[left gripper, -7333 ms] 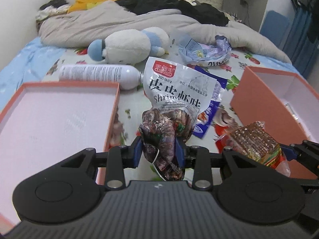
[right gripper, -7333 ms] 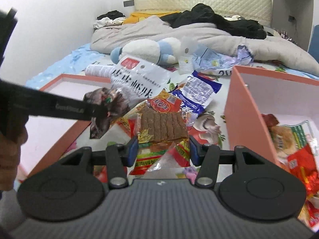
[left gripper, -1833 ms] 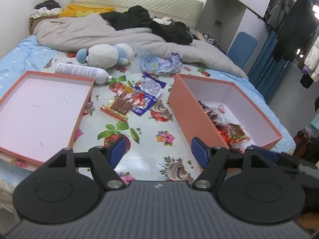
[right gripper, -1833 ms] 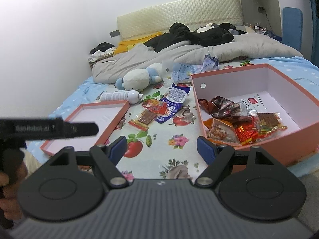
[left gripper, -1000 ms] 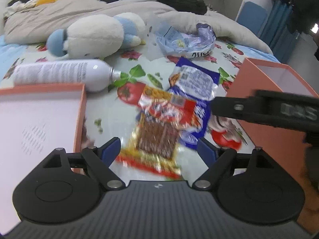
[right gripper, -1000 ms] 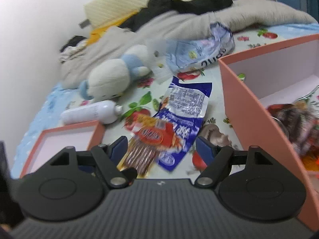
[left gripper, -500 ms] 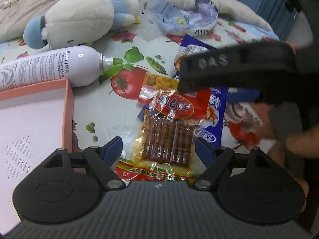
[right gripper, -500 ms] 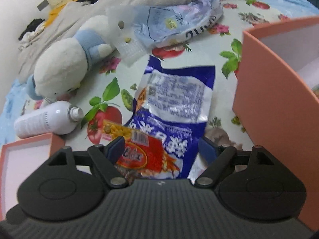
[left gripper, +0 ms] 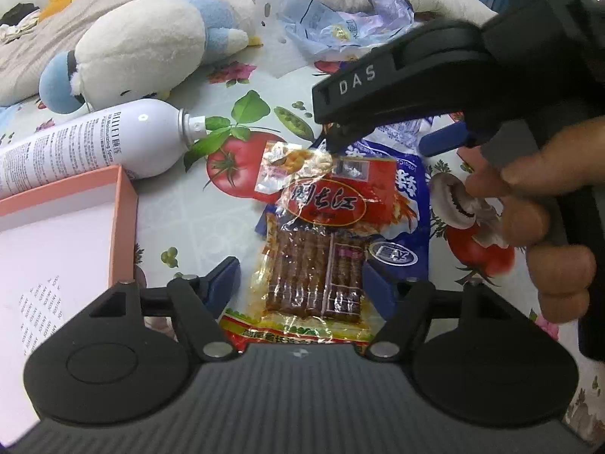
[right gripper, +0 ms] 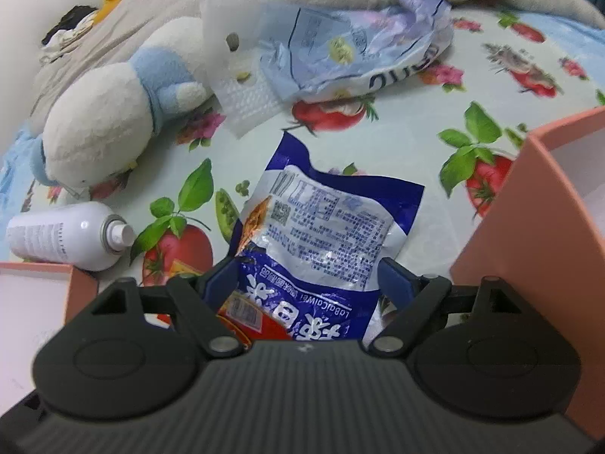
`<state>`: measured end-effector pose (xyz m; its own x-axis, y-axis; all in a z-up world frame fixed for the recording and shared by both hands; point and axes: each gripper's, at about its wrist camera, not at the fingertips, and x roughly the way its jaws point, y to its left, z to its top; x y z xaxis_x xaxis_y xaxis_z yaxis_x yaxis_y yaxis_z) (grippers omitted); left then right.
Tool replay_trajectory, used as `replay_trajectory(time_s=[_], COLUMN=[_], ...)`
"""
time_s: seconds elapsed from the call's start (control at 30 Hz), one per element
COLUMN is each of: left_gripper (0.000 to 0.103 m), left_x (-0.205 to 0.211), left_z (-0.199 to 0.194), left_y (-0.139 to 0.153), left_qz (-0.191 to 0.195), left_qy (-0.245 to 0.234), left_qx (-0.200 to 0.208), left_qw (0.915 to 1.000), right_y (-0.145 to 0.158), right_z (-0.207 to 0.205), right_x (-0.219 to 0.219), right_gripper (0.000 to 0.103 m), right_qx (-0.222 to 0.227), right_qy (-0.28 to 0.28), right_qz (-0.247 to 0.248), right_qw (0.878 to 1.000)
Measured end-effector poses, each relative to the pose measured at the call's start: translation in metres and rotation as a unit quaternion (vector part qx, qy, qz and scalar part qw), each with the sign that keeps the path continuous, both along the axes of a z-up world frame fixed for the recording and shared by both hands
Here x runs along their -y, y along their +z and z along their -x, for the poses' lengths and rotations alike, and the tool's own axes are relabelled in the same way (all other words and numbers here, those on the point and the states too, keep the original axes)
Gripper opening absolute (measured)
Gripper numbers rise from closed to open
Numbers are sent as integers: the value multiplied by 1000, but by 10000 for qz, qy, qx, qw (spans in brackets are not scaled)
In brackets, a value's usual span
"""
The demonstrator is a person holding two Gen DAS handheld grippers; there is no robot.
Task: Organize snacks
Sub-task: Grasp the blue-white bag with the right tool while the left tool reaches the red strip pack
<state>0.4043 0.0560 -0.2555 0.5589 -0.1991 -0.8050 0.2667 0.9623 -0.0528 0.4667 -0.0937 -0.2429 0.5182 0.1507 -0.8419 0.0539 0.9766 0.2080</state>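
A red-labelled packet of brown snack sticks [left gripper: 317, 249] lies on the bedsheet, partly over a blue snack bag [right gripper: 325, 234]. My left gripper [left gripper: 302, 283] is open, its blue fingers on either side of the packet's lower half. My right gripper [right gripper: 310, 276] is open, its fingers on either side of the blue bag; its black body [left gripper: 416, 75] crosses above the packet in the left wrist view. The red packet's corner [right gripper: 245, 314] shows under the blue bag in the right wrist view.
A shallow orange box lid [left gripper: 124, 204] lies at left, an orange box wall [right gripper: 529, 219] at right. A white spray bottle [left gripper: 94, 140], a plush toy [left gripper: 151, 49] and a crumpled pale bag [right gripper: 359, 49] lie behind the snacks.
Both grippers have moved down and closer to the two snack packets. The right gripper's fingers now straddle the blue bag; the left gripper's fingers straddle the red packet.
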Motion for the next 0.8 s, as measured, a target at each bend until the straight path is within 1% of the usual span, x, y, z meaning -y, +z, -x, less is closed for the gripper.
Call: replay_trajectory(time_s=[0.07, 0.13, 0.17, 0.23, 0.3, 0.37, 0.4, 0.5, 0.67, 0.73, 0.8], left_gripper=[73, 71, 71, 62, 58, 57, 57, 56, 56, 56, 56], left_x=[0, 1, 2, 2, 3, 4, 3, 1, -9, -16, -27], left_z=[2, 2, 1, 0, 3, 8, 12, 19, 34, 40, 46], left_y=[0, 1, 2, 4, 6, 6, 7, 8, 12, 15, 18], left_qz=[25, -4, 5, 76, 100, 88, 130, 198, 331, 334, 410], left_qy=[35, 52, 81, 114, 158, 203, 234, 385, 637, 790, 1026], left_qx=[8, -27, -68, -117, -111, -84, -74, -28, -67, -43, -30], left_qw=[10000, 10000, 9999, 9998, 9998, 9997, 9996, 9991, 9974, 9963, 9939], right_y=[0, 1, 1, 2, 4, 9, 11, 19, 31, 35, 37], right_z=[1, 3, 4, 4, 4, 5, 6, 16, 32, 39, 50], right_x=[-2, -5, -6, -6, -3, -1, 0, 2, 11, 14, 12], right_gripper=[80, 69, 66, 53, 46, 36, 34, 31, 30, 31, 31], right_qx=[97, 173, 209, 258, 230, 283, 290, 444, 591, 621, 702], right_qy=[256, 461, 542, 662, 732, 773, 804, 909, 851, 807, 901], right_qz=[71, 71, 83, 85, -7, -39, -46, 120, 216, 208, 210], right_qw=[9996, 9988, 9983, 9974, 9970, 9966, 9963, 9948, 9944, 9946, 9932])
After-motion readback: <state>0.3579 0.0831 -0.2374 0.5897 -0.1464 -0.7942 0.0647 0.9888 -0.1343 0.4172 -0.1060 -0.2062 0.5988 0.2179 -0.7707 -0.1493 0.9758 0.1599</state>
